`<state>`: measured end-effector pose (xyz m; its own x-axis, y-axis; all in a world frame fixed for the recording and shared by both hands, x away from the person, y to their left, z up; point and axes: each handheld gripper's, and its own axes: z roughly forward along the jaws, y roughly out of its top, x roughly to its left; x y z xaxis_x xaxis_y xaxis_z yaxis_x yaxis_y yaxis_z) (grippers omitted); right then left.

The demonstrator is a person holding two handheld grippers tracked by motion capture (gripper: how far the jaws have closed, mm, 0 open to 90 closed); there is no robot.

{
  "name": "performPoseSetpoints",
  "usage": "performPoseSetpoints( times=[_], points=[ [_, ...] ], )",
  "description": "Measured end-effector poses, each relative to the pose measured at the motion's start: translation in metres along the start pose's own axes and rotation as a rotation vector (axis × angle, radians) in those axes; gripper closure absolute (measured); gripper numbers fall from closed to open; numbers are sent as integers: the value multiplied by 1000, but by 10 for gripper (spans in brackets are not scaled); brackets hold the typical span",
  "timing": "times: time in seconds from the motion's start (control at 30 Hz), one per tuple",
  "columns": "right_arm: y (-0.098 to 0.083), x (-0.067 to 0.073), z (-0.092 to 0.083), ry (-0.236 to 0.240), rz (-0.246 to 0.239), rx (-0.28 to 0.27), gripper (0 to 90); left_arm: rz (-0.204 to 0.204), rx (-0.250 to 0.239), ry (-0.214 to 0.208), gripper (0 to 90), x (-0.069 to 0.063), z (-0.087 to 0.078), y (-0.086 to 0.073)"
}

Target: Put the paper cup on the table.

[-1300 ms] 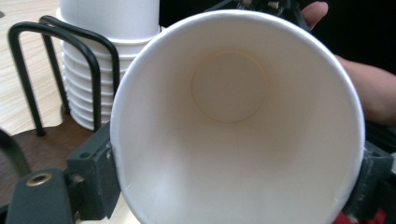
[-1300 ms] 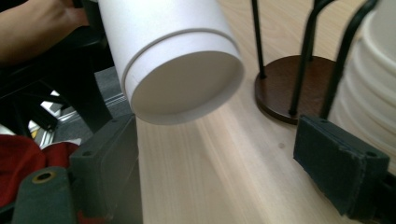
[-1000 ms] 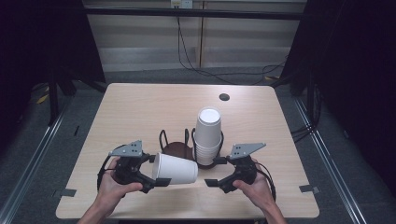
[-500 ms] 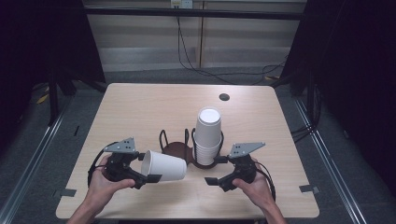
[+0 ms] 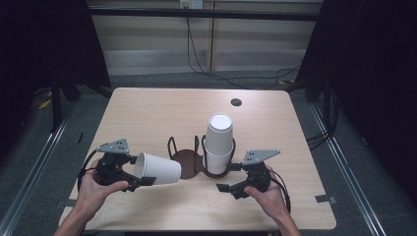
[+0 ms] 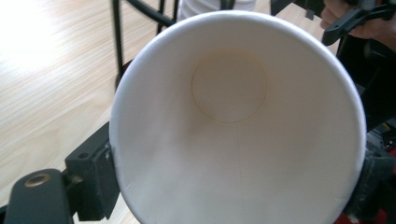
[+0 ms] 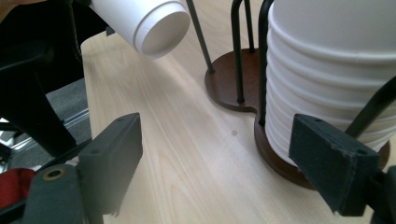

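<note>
Two handheld grippers work with plain white paper cups on a pale wooden counter (image 5: 147, 113).
The left gripper (image 5: 129, 173) pinches a white paper cup (image 5: 156, 169) sideways above the counter; the right gripper (image 5: 227, 177), jaws spread, sits beside the stacked white cups (image 5: 219, 142) in a dark wire holder (image 5: 187, 160). No writing seems visible.

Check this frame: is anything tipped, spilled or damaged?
Only the white paper cup, held on its side in the left gripper and looking empty. The stack of white paper cups stands upright in the dark wire holder. No spill or damage.

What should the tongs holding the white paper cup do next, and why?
Probably tip the single white paper cup upright and carry it to the empty ring of the dark wire cup holder. The left tongs hold it sideways, beside that vacant slot.
</note>
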<state>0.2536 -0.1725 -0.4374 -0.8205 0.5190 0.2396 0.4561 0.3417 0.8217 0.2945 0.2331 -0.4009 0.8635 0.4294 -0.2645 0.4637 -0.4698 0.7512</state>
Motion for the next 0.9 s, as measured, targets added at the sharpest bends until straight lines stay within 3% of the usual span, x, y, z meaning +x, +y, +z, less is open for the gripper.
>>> performPoseSetpoints(
  times=[0.07,0.17,0.27,0.5,0.73,0.9],
  points=[
    [1,0,-1,-2,1,-8,163,-14,1,2,129,3,-4,0],
    [0,0,-2,-4,0,-6,157,-7,33,27,128,7,-9,-1],
    [0,0,-2,-3,-6,-2,156,-1,26,51,126,9,-13,-2],
    [1,1,-1,-13,-11,-1,156,-9,86,94,122,17,-17,-6],
    [1,2,-4,-28,-16,-10,156,4,126,122,124,22,-24,-5],
    [1,2,-3,-29,-19,-2,156,24,173,170,125,27,-28,-1]
  ],
)
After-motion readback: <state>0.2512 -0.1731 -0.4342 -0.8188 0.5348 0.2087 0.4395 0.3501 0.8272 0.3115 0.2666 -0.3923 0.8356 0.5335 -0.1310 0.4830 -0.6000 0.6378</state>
